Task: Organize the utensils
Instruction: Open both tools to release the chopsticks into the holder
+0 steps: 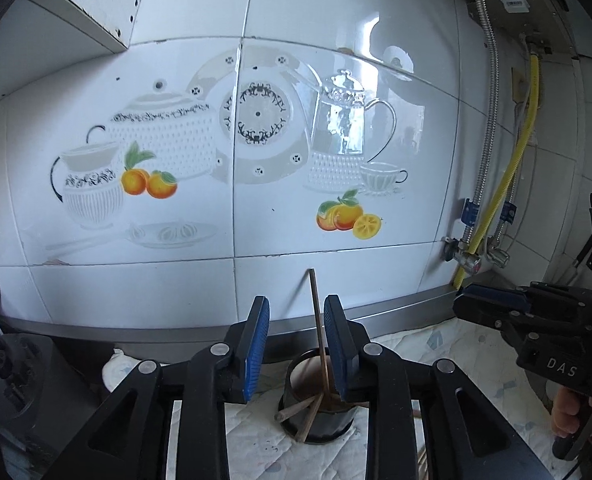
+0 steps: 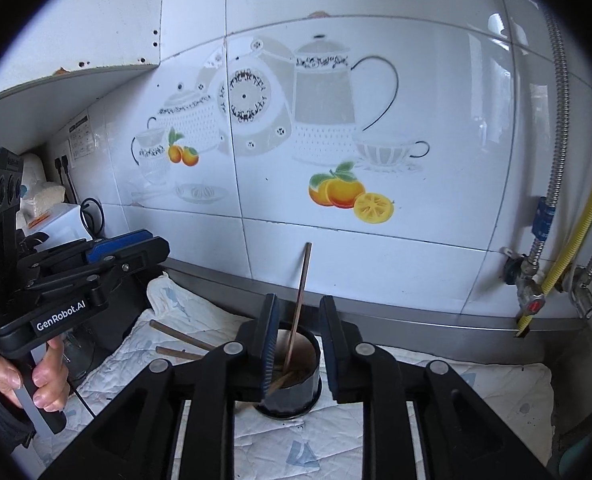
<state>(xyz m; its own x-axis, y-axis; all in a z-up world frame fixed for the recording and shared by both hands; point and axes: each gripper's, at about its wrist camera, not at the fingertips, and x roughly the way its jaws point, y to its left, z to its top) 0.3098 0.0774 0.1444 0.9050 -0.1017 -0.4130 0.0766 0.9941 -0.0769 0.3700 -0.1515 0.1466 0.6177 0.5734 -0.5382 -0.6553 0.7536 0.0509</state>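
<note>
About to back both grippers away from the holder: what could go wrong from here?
1. The upright chopstick stands between the left gripper pads, close to the right pad; a sideways pull-out could drag it or tip the black holder.
2. Loose chopsticks lie on the quilted cloth beside the holder; the right gripper may nudge them.

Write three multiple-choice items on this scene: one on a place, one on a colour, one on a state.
1. The cup stands on: A a cloth; B a shelf; C a plate.
2. The coloured hose is: A red; B yellow; C green.
3. The tall chopstick: A lies flat on the cloth; B stands in the cup; C rests on a shelf.

A, quilted cloth shows all around the cup; B, the hose is plainly yellow; B, its lower end sits inside the cup.
</note>
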